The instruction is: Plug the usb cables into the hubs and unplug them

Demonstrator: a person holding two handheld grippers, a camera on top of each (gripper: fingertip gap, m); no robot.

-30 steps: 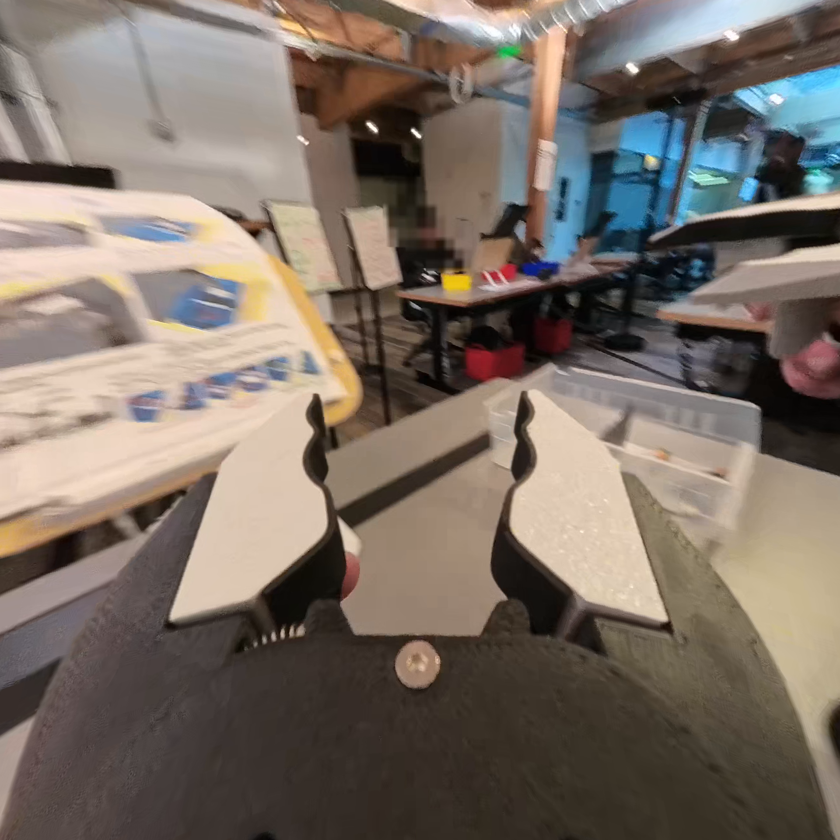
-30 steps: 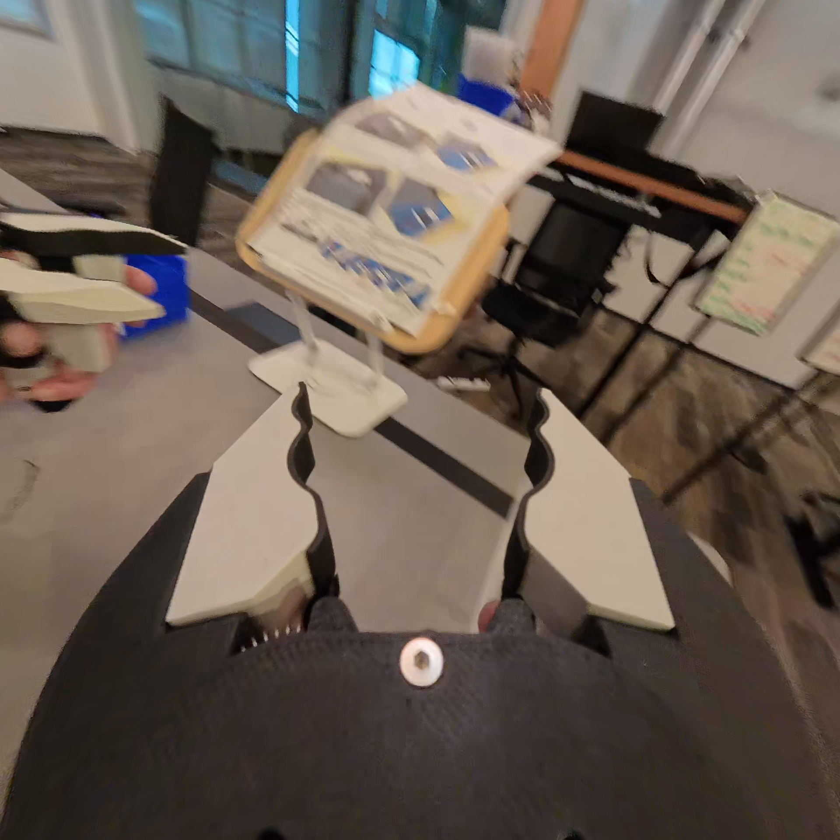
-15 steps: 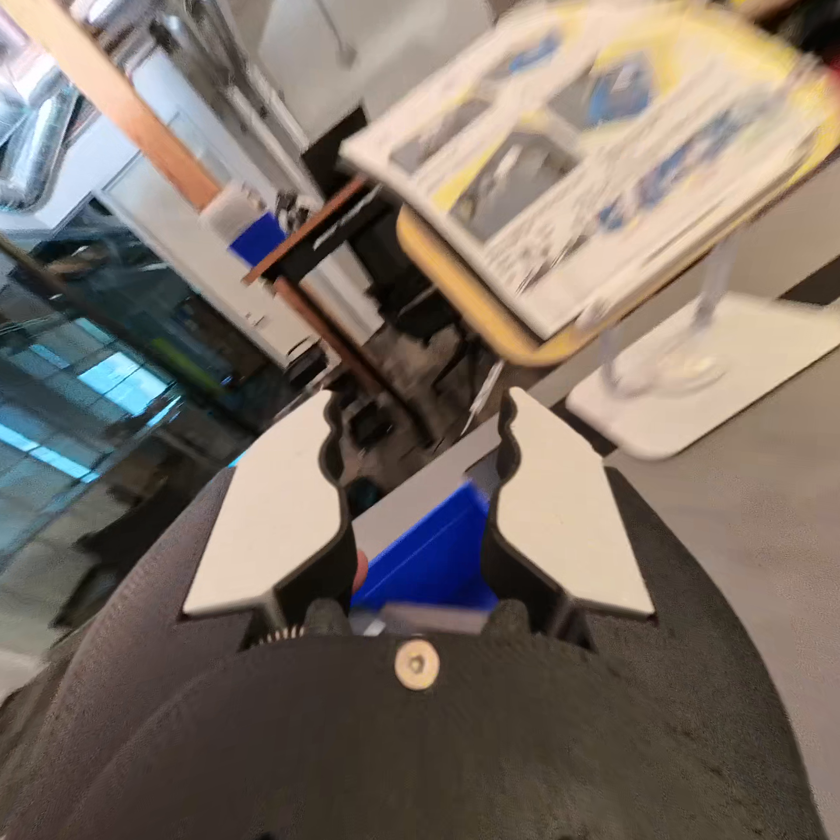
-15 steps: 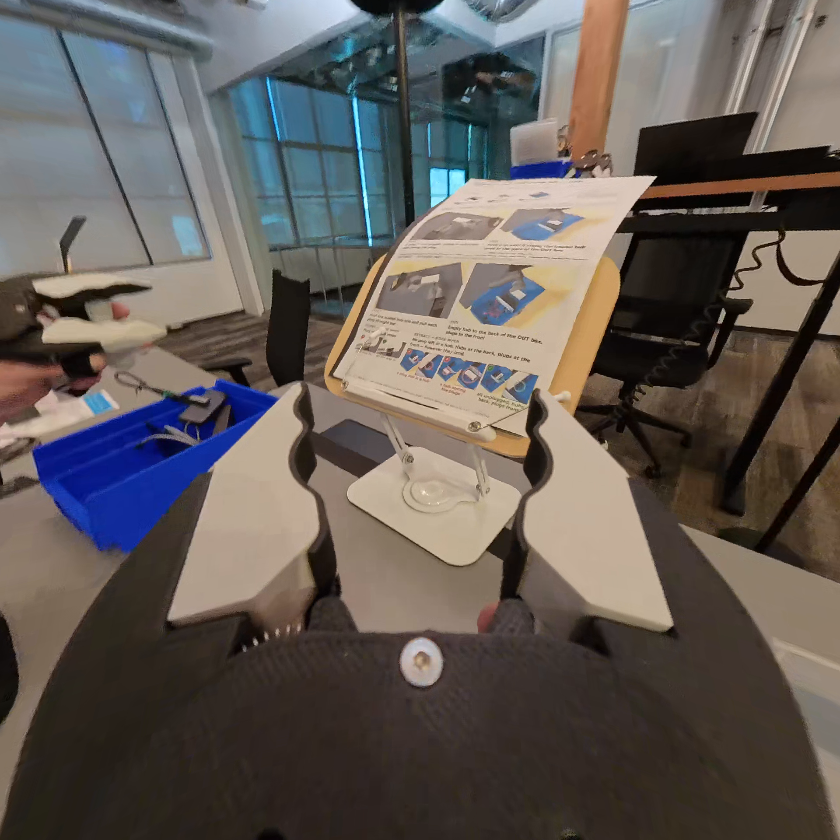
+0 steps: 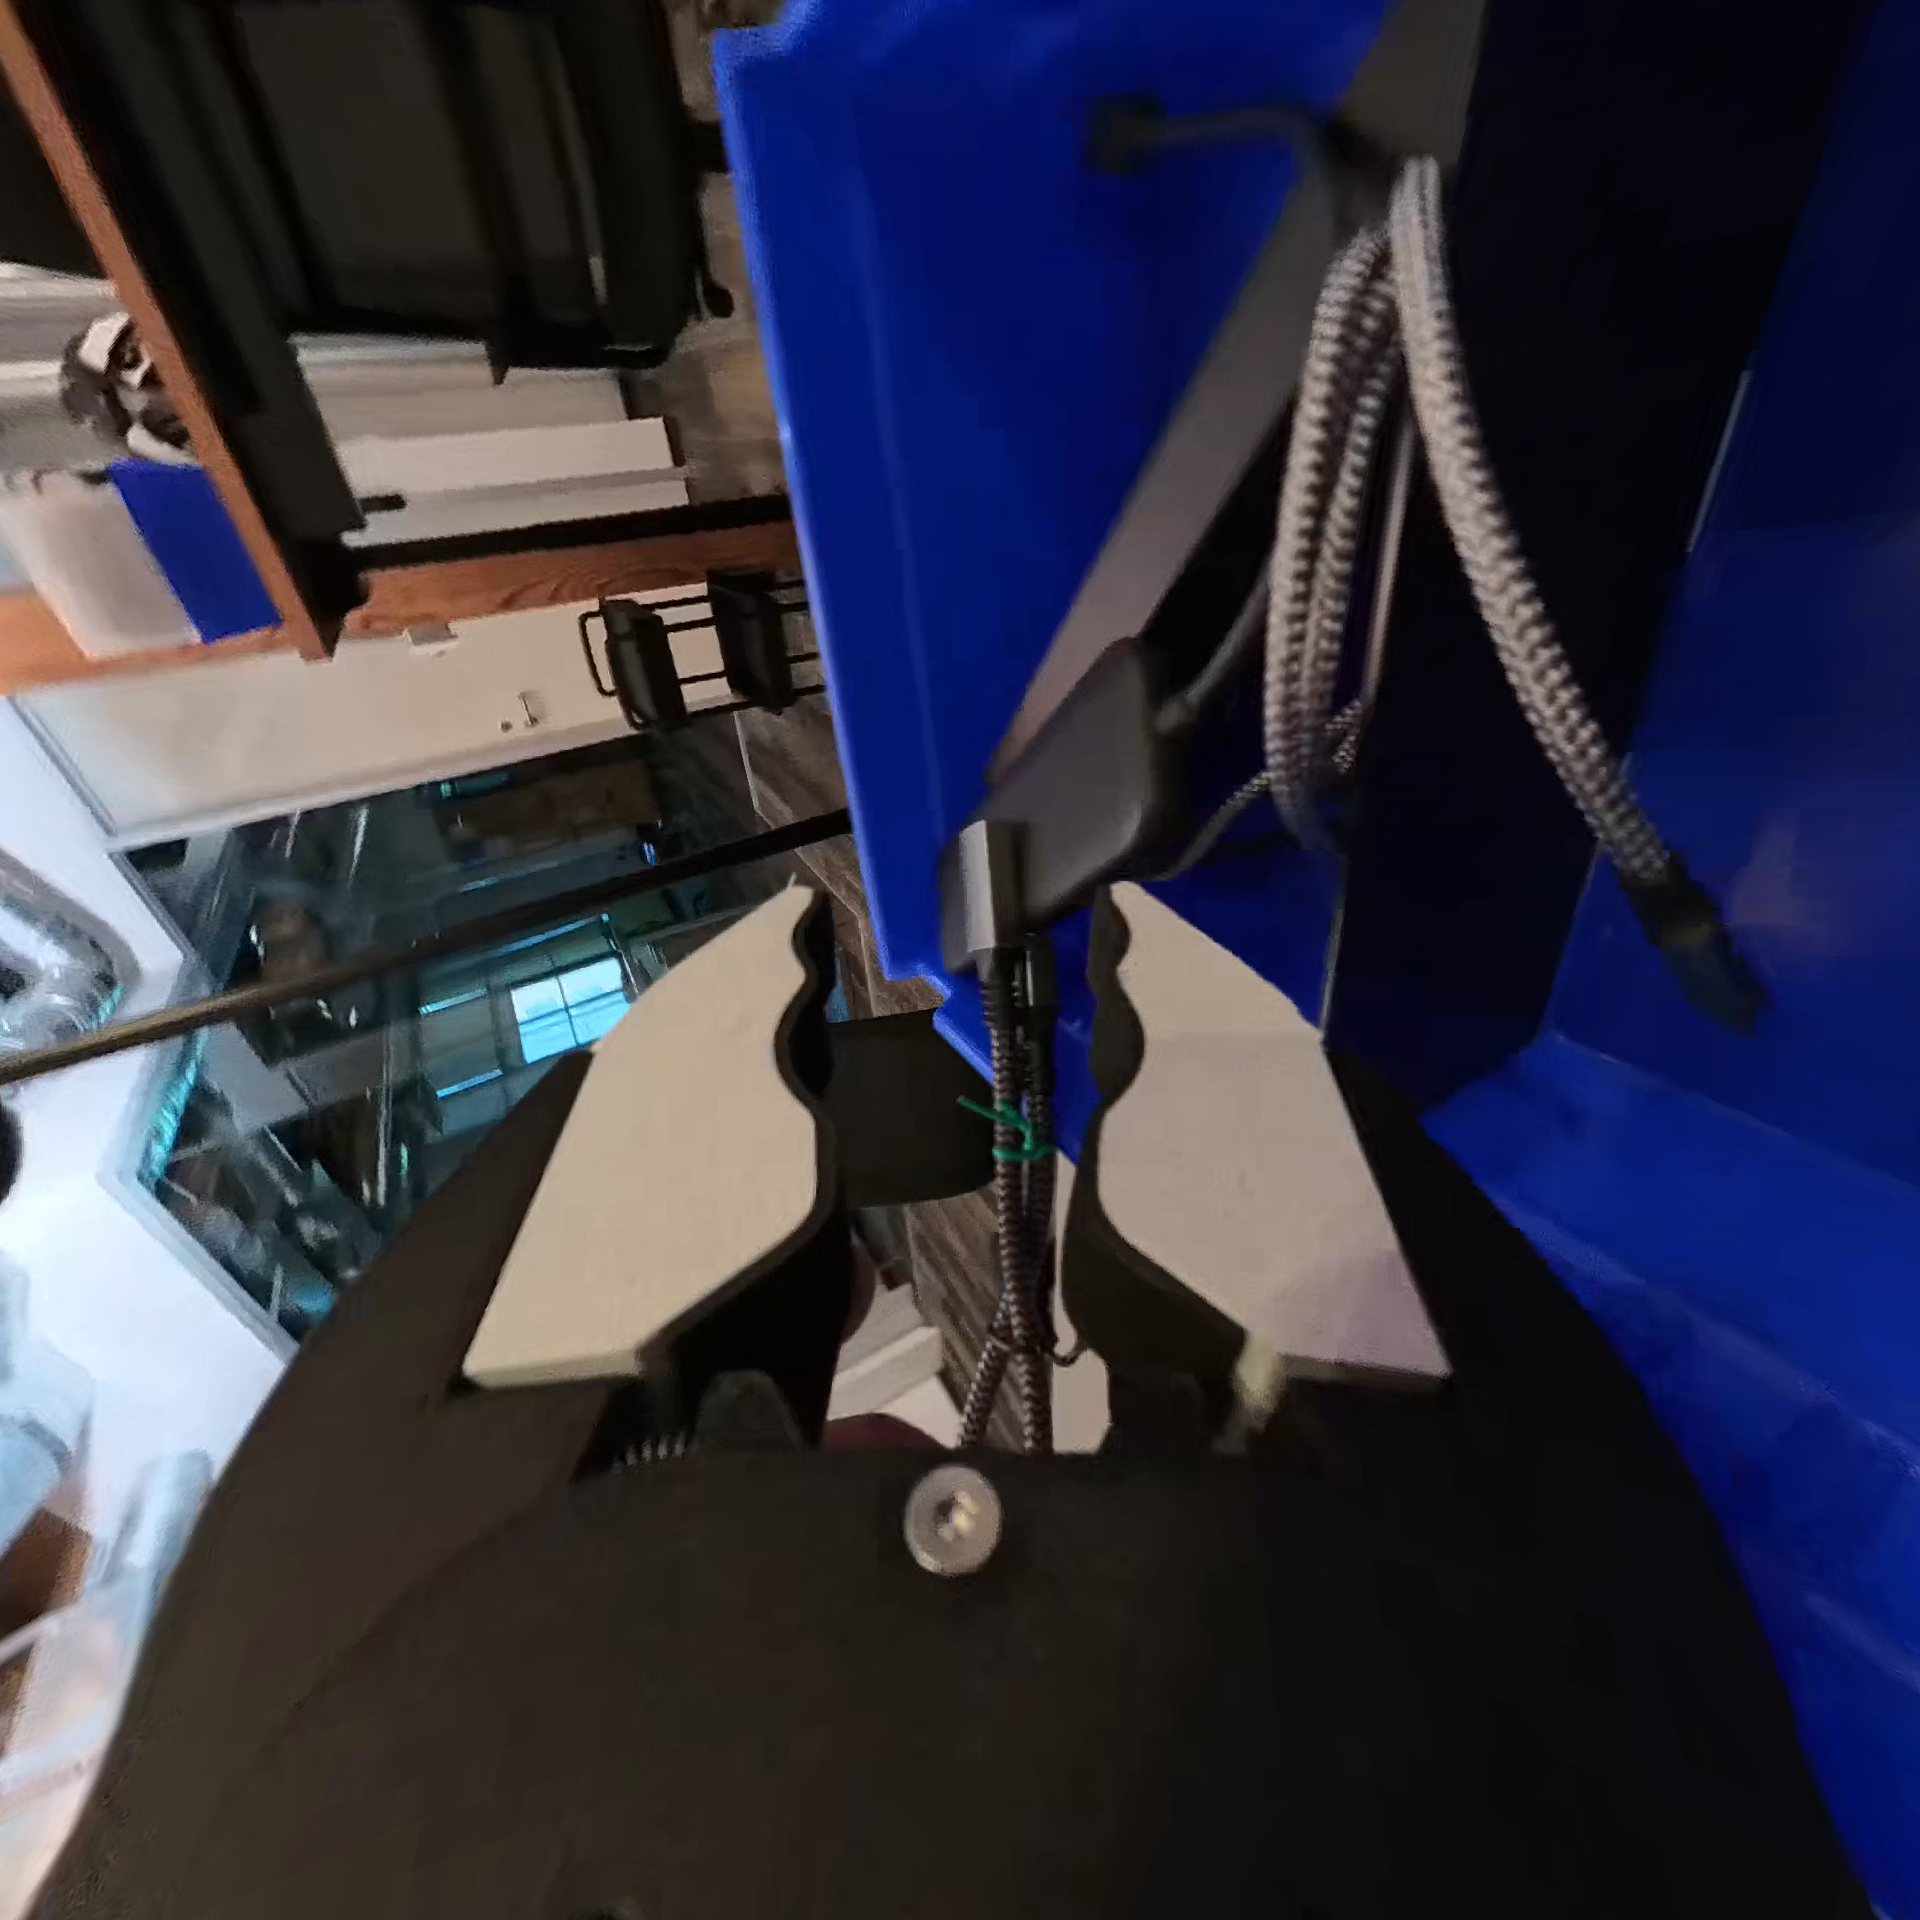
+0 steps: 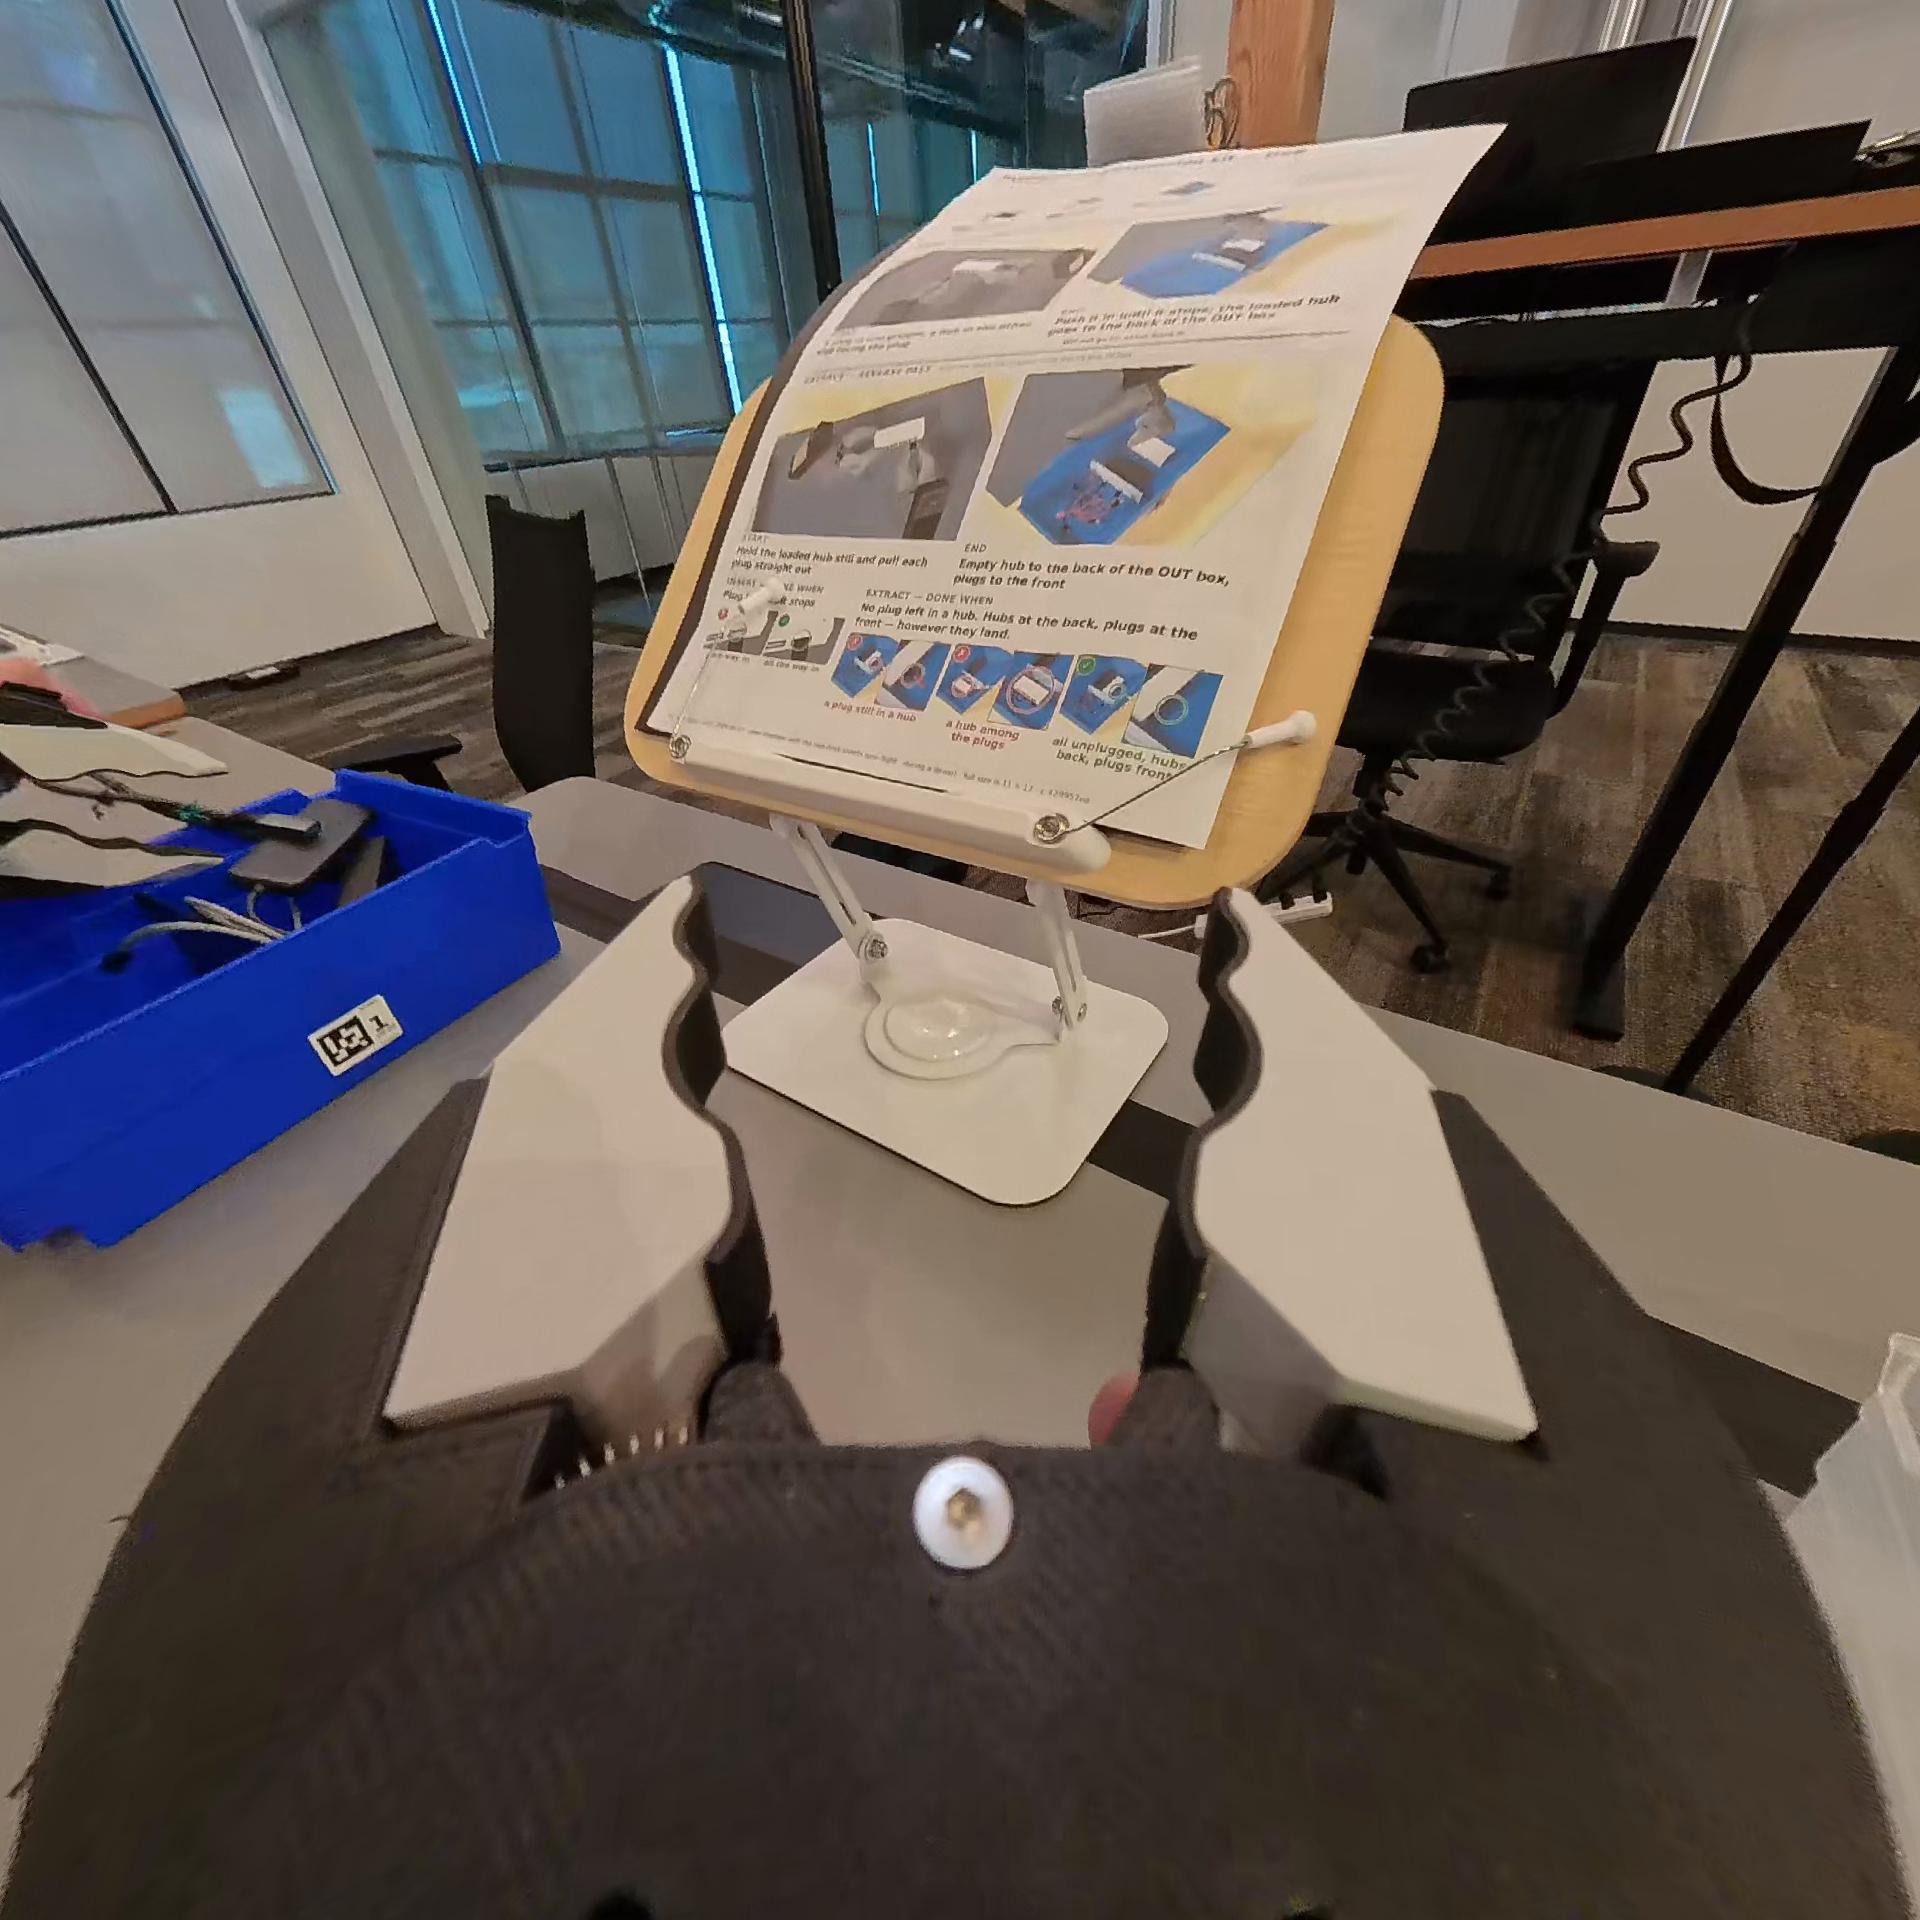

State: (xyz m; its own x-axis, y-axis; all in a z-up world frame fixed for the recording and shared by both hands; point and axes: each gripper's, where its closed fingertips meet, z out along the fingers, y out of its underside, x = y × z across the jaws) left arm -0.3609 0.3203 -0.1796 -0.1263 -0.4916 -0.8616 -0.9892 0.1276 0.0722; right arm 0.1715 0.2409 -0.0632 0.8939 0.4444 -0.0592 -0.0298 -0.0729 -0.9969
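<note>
While the grey table sits by big windows, both claws stay spread wide.
The left gripper has swung down over the blue bin, its jaws around a braided cable beside the dark hub. The right gripper holds nothing and still faces the paper stand.

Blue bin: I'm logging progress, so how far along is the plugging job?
Done: nothing clearly; a silver plug sits at the end of the dark hub in the blue bin, seated or not I cannot tell. In hand: the left claw is open around its braided cable. Remaining: every grasp; the right claw is open, empty.
</note>
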